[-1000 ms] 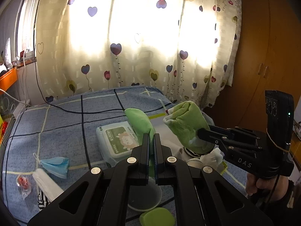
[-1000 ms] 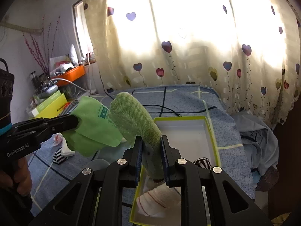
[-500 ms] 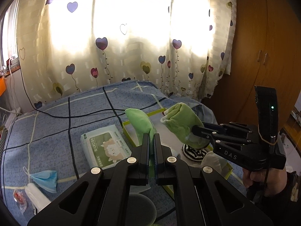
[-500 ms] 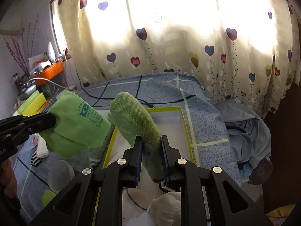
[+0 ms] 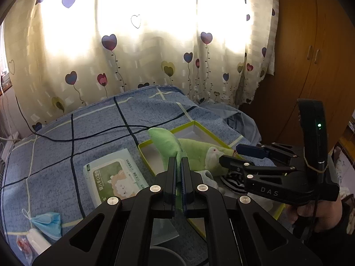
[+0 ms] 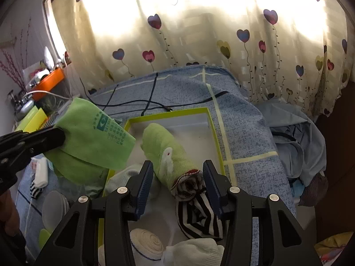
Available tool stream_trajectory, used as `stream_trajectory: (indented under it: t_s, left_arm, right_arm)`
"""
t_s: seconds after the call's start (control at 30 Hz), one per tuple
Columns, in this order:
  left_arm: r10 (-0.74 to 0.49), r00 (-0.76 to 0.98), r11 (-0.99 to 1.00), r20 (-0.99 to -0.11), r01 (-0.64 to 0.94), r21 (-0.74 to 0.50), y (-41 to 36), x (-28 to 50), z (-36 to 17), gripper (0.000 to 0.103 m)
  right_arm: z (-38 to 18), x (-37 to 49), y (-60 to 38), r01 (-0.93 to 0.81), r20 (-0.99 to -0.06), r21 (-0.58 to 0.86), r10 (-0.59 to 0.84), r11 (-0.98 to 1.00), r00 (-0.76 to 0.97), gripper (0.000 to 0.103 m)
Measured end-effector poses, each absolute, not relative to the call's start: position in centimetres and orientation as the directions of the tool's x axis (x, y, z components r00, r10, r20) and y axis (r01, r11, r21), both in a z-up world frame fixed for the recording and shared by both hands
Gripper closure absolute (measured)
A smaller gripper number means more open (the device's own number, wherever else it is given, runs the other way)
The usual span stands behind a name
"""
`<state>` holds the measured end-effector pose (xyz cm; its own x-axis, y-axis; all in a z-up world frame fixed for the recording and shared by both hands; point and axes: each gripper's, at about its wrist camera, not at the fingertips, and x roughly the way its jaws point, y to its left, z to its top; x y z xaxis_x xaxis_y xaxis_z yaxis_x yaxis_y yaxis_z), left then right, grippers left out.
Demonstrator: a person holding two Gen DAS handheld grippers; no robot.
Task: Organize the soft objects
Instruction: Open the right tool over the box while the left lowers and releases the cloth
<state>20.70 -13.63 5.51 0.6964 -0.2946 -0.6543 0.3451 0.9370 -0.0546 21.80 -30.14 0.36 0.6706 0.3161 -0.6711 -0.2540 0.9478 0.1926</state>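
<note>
Backlit heart-print curtains hang behind a bed under a blue checked sheet, and the glare washes out their upper half. On the sheet sits a shallow yellow-rimmed box, the landmark for everything else.

One rolled green sock lies inside the box, its cuffed end toward the camera. The right gripper straddles that end with jaws that have just been opening; the pads stand clear on both sides, not pressing. Nearer the camera in the box lie one black-and-white striped bundle and two or three white rolled socks, partly hidden by the gripper's frame, so the count is unsure.

The left gripper is pressed together on one green cloth, which hangs over the box's left edge; in the left wrist view only a thin strip shows between the fingers and the rest bulges beyond them.

Left of the box lie one pack of wet wipes and, farther out, one blue face mask. A hand holding the right gripper is cut off at the frame's edge. Beyond the box's right side, rumpled blue cloth is hard to identify.
</note>
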Motion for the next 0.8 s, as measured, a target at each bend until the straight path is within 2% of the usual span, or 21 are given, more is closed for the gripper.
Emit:
stream_trajectory:
  t_s: [0.3, 0.5, 0.63, 0.7, 0.8]
  left_arm:
    - [-0.272, 0.681, 0.936, -0.680, 0.352, -0.021, -15.0, 23.0, 4.7, 0.099]
    - [-0.312, 0.671, 0.922, -0.672, 0.384, -0.045, -15.5, 23.7, 5.2, 0.099]
    - [-0.316, 0.605, 0.905, -0.731, 0.422, -0.041, -16.6, 24.6, 3.8, 0.099]
    - [-0.328, 0.583, 0.896, -0.743, 0.441, -0.051, -16.9, 24.8, 3.3, 0.096]
    - [-0.336, 0.577, 0.893, -0.745, 0.446, -0.057, -16.8, 24.7, 3.1, 0.083]
  right_arm:
    - [1.5, 20.9, -30.7, -0.263, -0.630, 0.220, 0.343, 0.939, 0.697, 0.057]
    - [1.6, 20.5, -31.2, -0.255, -0.618, 0.223, 0.339, 0.941, 0.710, 0.057]
    - [1.4, 20.7, -31.2, -0.253, -0.621, 0.225, 0.339, 0.941, 0.707, 0.057]
    - [1.4, 20.6, -31.1, -0.255, -0.621, 0.224, 0.340, 0.940, 0.706, 0.057]
    - [1.6, 20.5, -31.1, -0.255, -0.617, 0.221, 0.337, 0.941, 0.711, 0.057]
